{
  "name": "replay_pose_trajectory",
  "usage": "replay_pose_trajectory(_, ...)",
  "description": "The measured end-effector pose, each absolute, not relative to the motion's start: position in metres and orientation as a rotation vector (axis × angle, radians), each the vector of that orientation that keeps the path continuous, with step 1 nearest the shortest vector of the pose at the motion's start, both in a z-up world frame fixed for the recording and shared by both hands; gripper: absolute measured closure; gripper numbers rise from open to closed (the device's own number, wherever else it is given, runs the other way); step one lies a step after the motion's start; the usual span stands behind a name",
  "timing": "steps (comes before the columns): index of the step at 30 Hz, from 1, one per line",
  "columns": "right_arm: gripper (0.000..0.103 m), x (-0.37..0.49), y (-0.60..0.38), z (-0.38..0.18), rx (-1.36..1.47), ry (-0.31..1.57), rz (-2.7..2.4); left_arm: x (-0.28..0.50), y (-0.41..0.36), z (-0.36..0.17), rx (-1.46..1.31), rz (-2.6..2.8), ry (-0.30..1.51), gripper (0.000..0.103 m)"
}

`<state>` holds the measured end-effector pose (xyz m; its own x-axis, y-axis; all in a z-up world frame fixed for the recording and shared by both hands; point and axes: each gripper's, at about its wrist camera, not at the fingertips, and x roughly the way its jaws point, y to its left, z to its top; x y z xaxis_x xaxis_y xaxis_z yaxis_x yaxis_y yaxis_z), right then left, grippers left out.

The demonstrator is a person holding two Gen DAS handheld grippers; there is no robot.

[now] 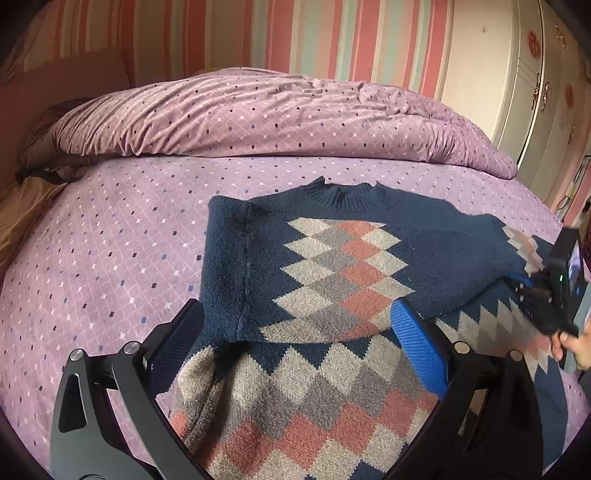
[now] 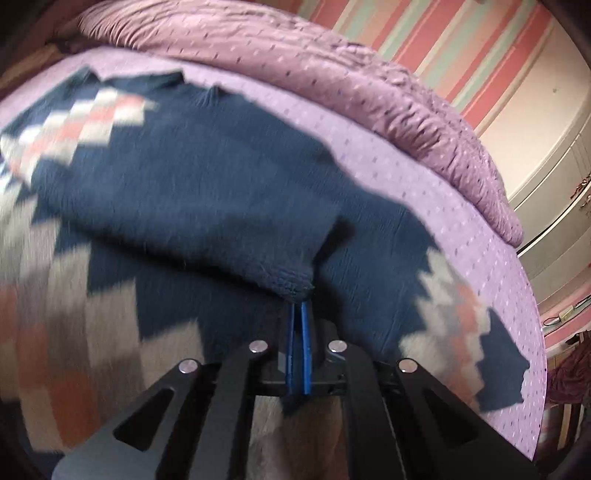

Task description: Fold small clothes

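From the left wrist camera, the left gripper [image 1: 295, 328] reaches forward low over the bed, its two black fingers spread wide apart with nothing between them; the blue ribbed pads [image 1: 419, 354] face inward across a broad gap. The fingers straddle the one garment in view, a navy knitted sweater with a grey, cream and salmon diamond pattern [image 1: 325, 266]. It lies on the lilac bedsheet dotted with small squares [image 1: 110, 240]. Its ribbed collar points toward the far side of the bed, and its upper part is doubled over the lower patterned body, so a folded edge runs across between the fingers. The sleeve seam on the left side is tucked along that edge. At the right margin the right gripper [image 1: 524, 282] comes in sideways, held in a bare hand [image 1: 570, 347], and meets the sweater's right corner. Behind lie one rumpled purple duvet with the same dot print [image 1: 277, 110], a striped pink and green wall [image 1: 295, 33] and a cream wardrobe [image 1: 517, 92].

From the right wrist camera, which is motion-blurred, the right gripper [image 2: 300, 314] points forward with its two blue pads pressed nearly flat together, pinching a ribbed navy edge of the sweater [image 2: 177, 184] at the fingertips. The cloth rises from the pinch in a lifted flap over the rest of the garment, which spreads flat on the bedsheet [image 2: 461, 229]. One sleeve with a patterned cuff lies to the right.
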<state>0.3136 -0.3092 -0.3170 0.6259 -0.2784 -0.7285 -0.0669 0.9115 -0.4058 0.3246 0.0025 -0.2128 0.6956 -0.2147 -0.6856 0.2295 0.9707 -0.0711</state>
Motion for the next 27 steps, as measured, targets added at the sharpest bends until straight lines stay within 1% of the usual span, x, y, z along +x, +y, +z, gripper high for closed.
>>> replay_pose_trajectory(2, 0.103, 0.310, -0.320, -0.328, -0.392, 0.929, -0.128, 0.325, 0.002, -0.212, 0.015, -0.260, 0.762, 0.003)
replay_pose_trajectory(3, 0.103, 0.309, -0.322, -0.324, -0.365, 0.931, -0.108, 0.324, 0.000, -0.212, 0.015, -0.267, 0.760, 0.003)
replay_pose_trajectory(4, 0.101, 0.309, -0.323, -0.319, -0.349, 0.933, -0.095, 0.323, -0.001, -0.213, 0.022, -0.270, 0.759, 0.003)
replay_pose_trajectory(5, 0.094, 0.307, -0.326, -0.310, -0.307, 0.934, -0.069, 0.323, -0.003, -0.214, 0.032, -0.268, 0.761, 0.003)
replay_pose_trajectory(6, 0.071, 0.307, -0.329, -0.303, -0.269, 0.930, -0.042, 0.323, -0.004, -0.214, 0.039, -0.266, 0.762, 0.003)
replay_pose_trajectory(7, 0.056, 0.306, -0.334, -0.288, -0.204, 0.903, -0.006, 0.323, -0.004, -0.215, 0.043, -0.263, 0.766, 0.003)
replay_pose_trajectory(8, 0.037, 0.306, -0.333, -0.277, -0.163, 0.863, 0.012, 0.324, -0.005, -0.216, 0.043, -0.265, 0.769, 0.003)
replay_pose_trajectory(9, 0.034, 0.307, -0.333, -0.270, -0.140, 0.838, 0.017, 0.325, -0.005, -0.216, 0.038, -0.267, 0.773, 0.003)
replay_pose_trajectory(12, 0.034, 0.334, -0.328, -0.251, -0.035, 0.818, 0.063, 0.326, -0.005, -0.215, 0.024, -0.268, 0.776, 0.003)
replay_pose_trajectory(15, 0.036, 0.359, -0.314, -0.264, -0.016, 0.871, 0.075, 0.325, -0.005, -0.214, 0.010, -0.273, 0.788, 0.003)
replay_pose_trajectory(16, 0.038, 0.368, -0.309, -0.275, -0.008, 0.917, 0.086, 0.325, -0.005, -0.214, 0.007, -0.272, 0.793, 0.003)
replay_pose_trajectory(17, 0.046, 0.369, -0.304, -0.283, -0.001, 0.952, 0.093, 0.324, -0.004, -0.214, 0.003, -0.273, 0.799, 0.003)
replay_pose_trajectory(18, 0.047, 0.370, -0.302, -0.293, 0.002, 0.987, 0.087, 0.323, -0.004, -0.213, 0.001, -0.272, 0.800, 0.003)
replay_pose_trajectory(20, 0.047, 0.368, -0.298, -0.308, -0.008, 1.006, 0.064, 0.322, -0.003, -0.214, -0.004, -0.269, 0.804, 0.003)
replay_pose_trajectory(22, 0.047, 0.366, -0.296, -0.310, -0.008, 1.000, 0.047, 0.323, -0.005, -0.214, -0.002, -0.260, 0.816, 0.003)
replay_pose_trajectory(24, 0.045, 0.365, -0.293, -0.308, -0.018, 1.000, 0.032, 0.325, -0.007, -0.211, 0.000, -0.243, 0.818, 0.003)
replay_pose_trajectory(27, 0.044, 0.352, -0.293, -0.289, -0.040, 0.938, 0.018, 0.330, -0.011, -0.204, -0.027, -0.245, 0.819, 0.003)
